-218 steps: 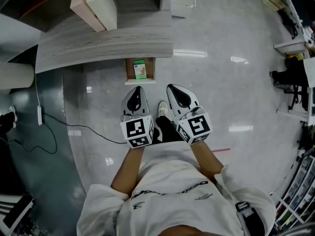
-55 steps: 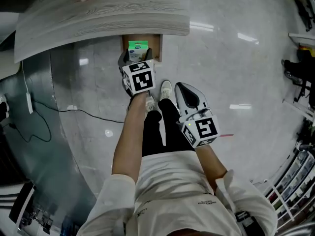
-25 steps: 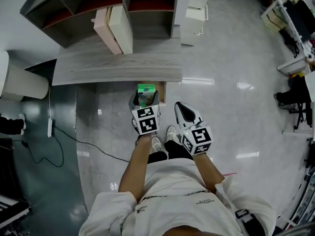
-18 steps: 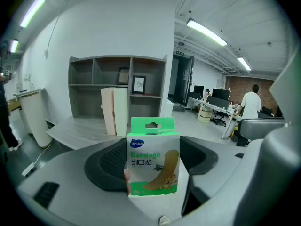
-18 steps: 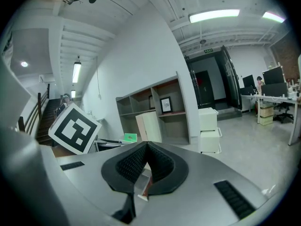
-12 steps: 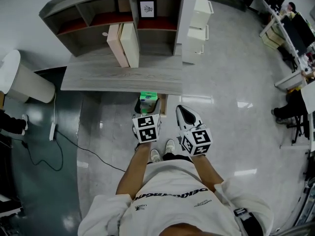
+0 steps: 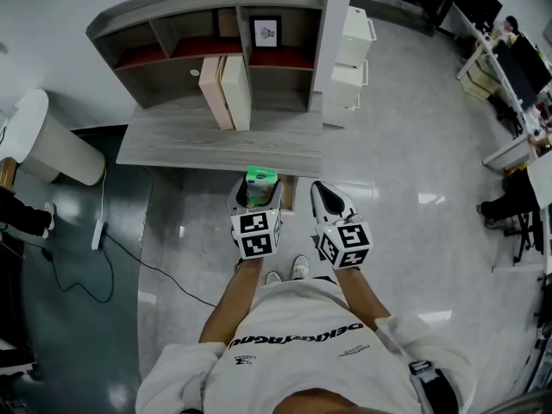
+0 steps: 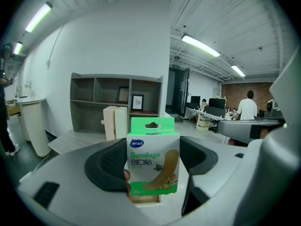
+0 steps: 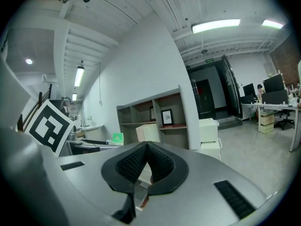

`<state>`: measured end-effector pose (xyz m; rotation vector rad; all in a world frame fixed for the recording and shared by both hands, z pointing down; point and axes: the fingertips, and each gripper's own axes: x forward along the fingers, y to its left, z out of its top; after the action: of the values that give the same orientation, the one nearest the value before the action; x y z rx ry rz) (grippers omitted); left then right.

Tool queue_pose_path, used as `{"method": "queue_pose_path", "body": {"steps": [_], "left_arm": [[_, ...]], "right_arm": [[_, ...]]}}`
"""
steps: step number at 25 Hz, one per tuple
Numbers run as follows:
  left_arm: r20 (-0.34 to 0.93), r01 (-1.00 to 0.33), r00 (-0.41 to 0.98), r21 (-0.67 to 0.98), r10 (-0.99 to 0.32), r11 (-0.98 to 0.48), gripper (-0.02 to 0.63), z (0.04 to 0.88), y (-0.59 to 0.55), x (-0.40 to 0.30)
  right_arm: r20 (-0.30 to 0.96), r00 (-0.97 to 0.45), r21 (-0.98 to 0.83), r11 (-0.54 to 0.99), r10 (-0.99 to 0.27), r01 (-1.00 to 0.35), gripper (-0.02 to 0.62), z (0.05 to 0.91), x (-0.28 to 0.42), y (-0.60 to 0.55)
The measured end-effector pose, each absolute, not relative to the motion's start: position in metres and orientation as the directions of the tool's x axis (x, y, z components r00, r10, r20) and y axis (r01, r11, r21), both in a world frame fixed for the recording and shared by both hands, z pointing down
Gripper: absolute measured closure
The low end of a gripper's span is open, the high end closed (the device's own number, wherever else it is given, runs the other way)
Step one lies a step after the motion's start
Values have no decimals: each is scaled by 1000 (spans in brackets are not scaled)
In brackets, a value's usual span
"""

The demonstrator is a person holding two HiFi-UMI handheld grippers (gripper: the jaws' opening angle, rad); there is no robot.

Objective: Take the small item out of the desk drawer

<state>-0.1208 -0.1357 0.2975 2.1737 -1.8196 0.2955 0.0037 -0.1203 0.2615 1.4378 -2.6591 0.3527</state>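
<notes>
A small green and white bandage box stands upright between the fingers of my left gripper, which is shut on it just in front of the grey wooden desk. In the left gripper view the box fills the gap between the dark pads, its printed face towards the camera. A sliver of the open wooden drawer shows under the desk edge beside the left gripper. To the right, at the same height, my right gripper is shut and holds nothing. Its pads meet at the tips.
A grey shelf unit with a framed picture stands at the back of the desk, with two pale binders before it. A white drawer cabinet is at the right and a white cylinder at the left. A cable runs over the glossy floor.
The box lay in the open drawer; my left gripper reached in, shut on it and lifted it out. The view has risen and pulled back, and the right gripper stayed shut.
</notes>
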Motion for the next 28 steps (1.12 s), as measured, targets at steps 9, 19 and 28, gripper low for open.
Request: {"method": "queue_pose_path", "body": {"steps": [9, 19, 28], "left_arm": [[273, -983, 184, 61, -944, -173, 250, 273, -130, -122], [205, -985, 170, 43, -964, -164, 250, 257, -123, -127], [200, -985, 171, 33, -965, -167, 250, 259, -123, -124]], "right_arm": [[168, -549, -147, 530, -819, -835, 563, 249, 0, -127], [144, -558, -126, 544, -817, -829, 565, 238, -2, -132], [136, -560, -119, 548, -817, -828, 565, 235, -1, -137]]}}
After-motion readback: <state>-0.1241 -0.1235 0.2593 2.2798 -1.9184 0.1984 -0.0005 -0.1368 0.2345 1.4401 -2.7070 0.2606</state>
